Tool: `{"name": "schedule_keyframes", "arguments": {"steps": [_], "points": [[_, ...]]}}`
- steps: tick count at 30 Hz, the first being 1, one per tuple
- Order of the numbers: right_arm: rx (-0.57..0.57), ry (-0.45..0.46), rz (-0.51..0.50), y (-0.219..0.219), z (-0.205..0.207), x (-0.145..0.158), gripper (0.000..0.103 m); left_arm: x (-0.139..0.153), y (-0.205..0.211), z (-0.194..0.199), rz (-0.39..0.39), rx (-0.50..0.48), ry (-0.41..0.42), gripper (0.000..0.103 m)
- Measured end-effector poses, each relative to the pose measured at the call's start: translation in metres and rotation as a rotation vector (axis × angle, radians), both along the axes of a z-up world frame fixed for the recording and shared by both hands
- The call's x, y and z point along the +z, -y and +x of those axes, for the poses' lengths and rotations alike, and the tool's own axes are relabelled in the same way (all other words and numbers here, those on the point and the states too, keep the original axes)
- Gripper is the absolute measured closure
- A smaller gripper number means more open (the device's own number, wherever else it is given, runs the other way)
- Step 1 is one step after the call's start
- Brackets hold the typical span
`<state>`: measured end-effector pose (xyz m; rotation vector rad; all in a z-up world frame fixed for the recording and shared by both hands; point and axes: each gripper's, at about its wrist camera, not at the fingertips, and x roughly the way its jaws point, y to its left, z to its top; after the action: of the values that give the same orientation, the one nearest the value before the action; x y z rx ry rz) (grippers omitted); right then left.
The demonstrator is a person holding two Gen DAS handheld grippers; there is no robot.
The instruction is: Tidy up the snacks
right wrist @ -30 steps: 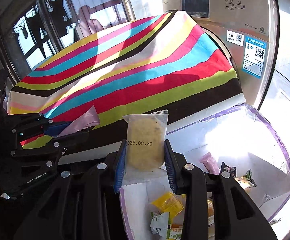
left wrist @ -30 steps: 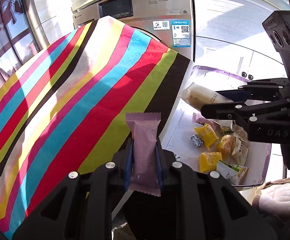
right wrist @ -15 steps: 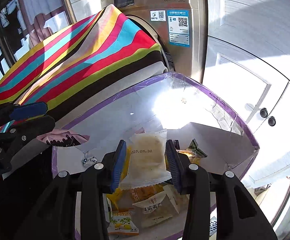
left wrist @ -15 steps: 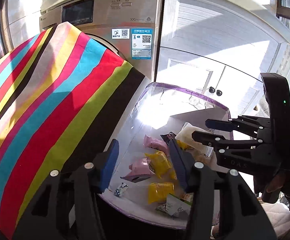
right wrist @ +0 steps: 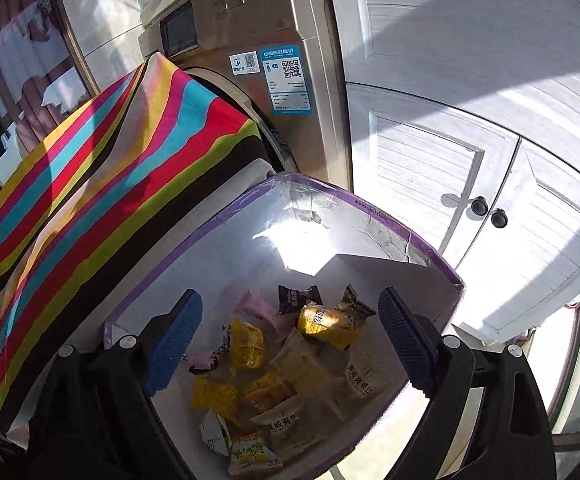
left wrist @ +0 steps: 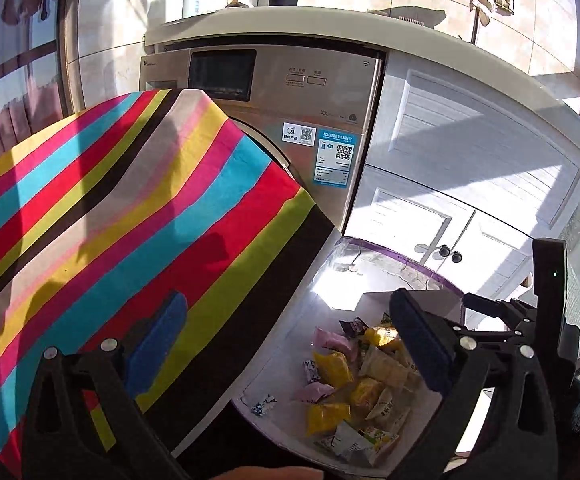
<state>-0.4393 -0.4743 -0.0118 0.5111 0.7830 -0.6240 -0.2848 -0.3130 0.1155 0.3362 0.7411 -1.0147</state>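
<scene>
A clear bin with a purple rim (right wrist: 370, 205) (left wrist: 412, 261) holds several wrapped snacks: yellow packets (right wrist: 245, 343), pink packets (left wrist: 314, 392) and a pale cookie packet (right wrist: 304, 362). My right gripper (right wrist: 290, 340) hangs over the bin, its jaws opening and nothing between the blue pads. My left gripper (left wrist: 290, 340) is above the bin's left edge and the striped cloth (left wrist: 129, 220). Its jaws are opening too, with nothing between them. The right gripper's fingers (left wrist: 498, 308) show at the right of the left wrist view.
The striped cloth (right wrist: 109, 168) covers a raised surface left of the bin. Behind stand a silver washing machine (left wrist: 290, 92) and white cabinet doors with dark knobs (right wrist: 486, 208). A hand's edge (left wrist: 265, 472) shows at the bottom of the left wrist view.
Both grippers opened wide. The left one dropped its pink bar and the right one its pale cookie packet, and both now lie in the bin. The left gripper rose and swung right.
</scene>
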Motion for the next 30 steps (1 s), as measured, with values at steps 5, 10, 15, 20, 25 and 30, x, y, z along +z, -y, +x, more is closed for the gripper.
{"name": "schedule_keyframes", "arguments": {"steps": [5, 10, 15, 20, 25, 30], "points": [[0.015, -0.152, -0.018, -0.012, 0.017, -0.027, 0.016, -0.068, 0.007, -0.010, 0.180, -0.035, -0.052, 0.002], [0.037, -0.193, -0.016, -0.020, 0.025, -0.041, 0.016, -0.108, 0.005, -0.021, 0.265, -0.050, -0.092, 0.002], [0.056, -0.207, -0.005, -0.023, 0.030, -0.047, 0.017, -0.119, 0.009, -0.025, 0.307, -0.070, -0.104, 0.002], [0.057, -0.203, 0.013, -0.022, 0.031, -0.051, 0.017, -0.120, 0.008, -0.023, 0.315, -0.054, -0.119, 0.002], [0.048, -0.195, 0.036, -0.019, 0.030, -0.054, 0.016, -0.123, 0.009, -0.024, 0.332, -0.056, -0.124, 0.002], [0.044, -0.196, 0.053, -0.017, 0.030, -0.056, 0.016, -0.123, 0.010, -0.024, 0.336, -0.058, -0.123, 0.002]]}}
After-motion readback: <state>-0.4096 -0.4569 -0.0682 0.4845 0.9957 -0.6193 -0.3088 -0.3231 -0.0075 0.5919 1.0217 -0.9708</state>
